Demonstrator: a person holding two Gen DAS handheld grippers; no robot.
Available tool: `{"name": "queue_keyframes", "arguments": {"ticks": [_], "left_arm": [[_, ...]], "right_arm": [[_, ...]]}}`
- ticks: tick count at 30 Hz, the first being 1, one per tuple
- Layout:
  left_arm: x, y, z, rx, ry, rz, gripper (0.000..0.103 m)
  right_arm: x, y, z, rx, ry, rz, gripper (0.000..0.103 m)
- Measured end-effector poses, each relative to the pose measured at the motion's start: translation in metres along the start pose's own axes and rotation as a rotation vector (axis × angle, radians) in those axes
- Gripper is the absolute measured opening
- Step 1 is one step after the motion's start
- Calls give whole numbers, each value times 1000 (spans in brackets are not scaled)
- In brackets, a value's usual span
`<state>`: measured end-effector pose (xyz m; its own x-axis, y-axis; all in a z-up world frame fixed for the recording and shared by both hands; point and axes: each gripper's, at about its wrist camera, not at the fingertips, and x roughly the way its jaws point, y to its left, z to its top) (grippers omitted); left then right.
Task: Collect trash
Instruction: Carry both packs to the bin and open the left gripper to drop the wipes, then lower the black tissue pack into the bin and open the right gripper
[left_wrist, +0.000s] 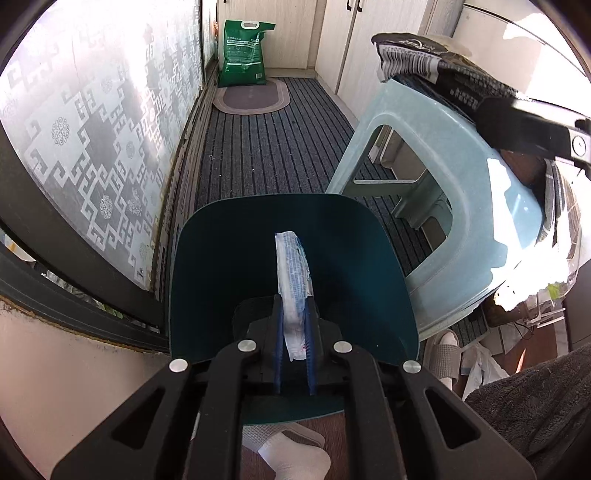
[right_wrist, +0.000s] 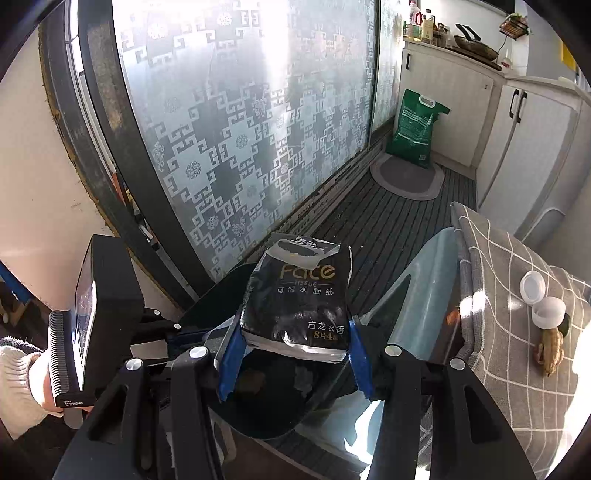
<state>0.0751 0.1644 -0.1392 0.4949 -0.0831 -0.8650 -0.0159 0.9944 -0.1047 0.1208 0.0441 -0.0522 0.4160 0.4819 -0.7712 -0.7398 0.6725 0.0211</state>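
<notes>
left claw (left_wrist: 294, 314): black angular linkage arms, round silver rivets, blue finger pads
right claw (right_wrist: 295, 347): same black frame, silver rivets, blue pads
sleeve (right_wrist: 16, 387): cream knit
foot (left_wrist: 295, 458): white sock

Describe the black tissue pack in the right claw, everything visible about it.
The black tissue pack is a soft, glossy plastic packet, printed "Face TISSUE" in gold with white Chinese text below. Its top is torn open, a pale flap showing. The right claw is shut on its lower end, blue pads pressing both sides, so it stands roughly upright. It hangs above the dark bin, beside the pale blue stool.
</notes>
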Motion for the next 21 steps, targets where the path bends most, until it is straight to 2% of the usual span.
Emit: {"name": "queue_keyframes", "arguments": {"ticks": [1,2,3,11,15,21], "left_arm": [[1,1,-1,-2,4,-3,15],[1,1,-3,-5,9,-4,24],[1,1,-4,-3,10,-6,28],[-17,6,0,-10,-43,3,27],[-32,11,4,-26,-89,10,20],[-66,17,15,-68,-185,3,19]], "right_arm": [[2,1,0,1,6,3,51],[5,3,0,0,13,6,50],[7,4,0,-1,18,8,50],[32,9,-3,-8,79,6,50],[50,11,-10,-19,124,7,50],[80,16,-24,-37,200,4,50]]}}
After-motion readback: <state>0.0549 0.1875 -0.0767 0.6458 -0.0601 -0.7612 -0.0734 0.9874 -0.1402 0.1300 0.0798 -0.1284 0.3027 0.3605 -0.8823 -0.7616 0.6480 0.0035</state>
